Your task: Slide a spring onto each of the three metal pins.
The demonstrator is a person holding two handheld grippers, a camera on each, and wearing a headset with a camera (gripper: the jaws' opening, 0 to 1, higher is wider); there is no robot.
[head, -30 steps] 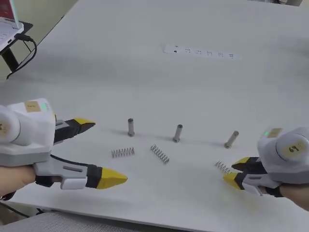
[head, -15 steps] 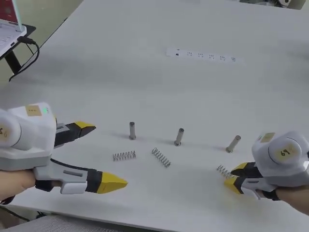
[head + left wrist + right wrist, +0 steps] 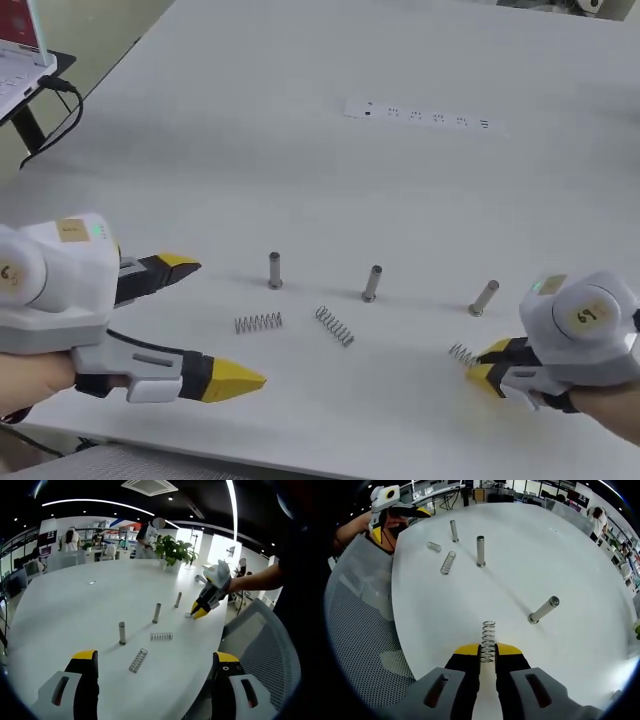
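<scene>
At ten o'clock in the head view a laptop [image 3: 12,50] is spotted on a stand, with a black cable [image 3: 55,105] looped under it. Down at eight o'clock the left gripper [image 3: 228,322] is held over the white table [image 3: 300,180]. Its yellow-tipped jaws are spread wide and nothing is caught between them.

Just past its tips the left spring [image 3: 258,322] is laid flat, and the left pin [image 3: 274,270] is stood upright at one o'clock from it. Next along, the middle spring [image 3: 334,326] is laid at a slant, with the middle pin [image 3: 372,283] at one o'clock from it. A white power strip [image 3: 425,116] is seen far across the bare tabletop at twelve o'clock.

At four o'clock the right pin [image 3: 484,297] is planted, and the right spring [image 3: 462,353] is found at seven o'clock from it. The right gripper [image 3: 483,362] is pressed low to the surface there. In the right gripper view its jaws are drawn nearly together, and the near end of the right spring is pinched between them.

A grey mesh chair [image 3: 360,625] is glimpsed at nine o'clock in the right gripper view. In the left gripper view an open office is taken in: potted plants [image 3: 172,552] at twelve o'clock, strip lights overhead, people at desks far back.
</scene>
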